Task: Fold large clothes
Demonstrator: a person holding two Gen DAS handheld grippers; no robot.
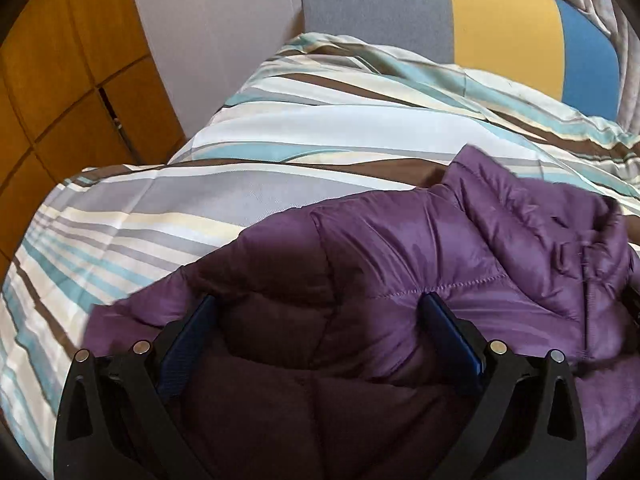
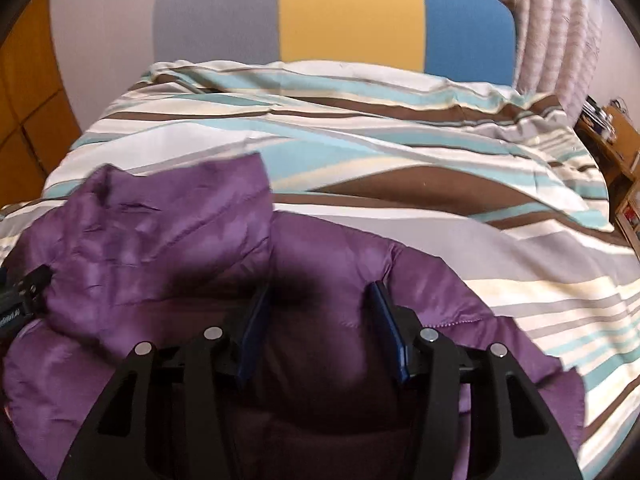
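Note:
A purple quilted puffer jacket (image 1: 440, 248) lies on the striped bedspread (image 1: 280, 148), collar toward the headboard. My left gripper (image 1: 318, 300) is open, its blue-padded fingers (image 1: 438, 316) spread over the jacket's left shoulder, fabric bulging between them. In the right wrist view the jacket (image 2: 160, 232) fills the lower left. My right gripper (image 2: 320, 292) is open above the jacket's right shoulder, fabric between its fingers (image 2: 384, 312). The left gripper's body (image 2: 22, 292) shows at the left edge there.
The bedspread (image 2: 400, 148) runs to a headboard with grey, yellow (image 2: 352, 12) and blue panels. A wooden wardrobe (image 1: 60, 80) stands left of the bed. A wooden shelf (image 2: 616, 148) with small items stands on the right, below a curtain (image 2: 560, 20).

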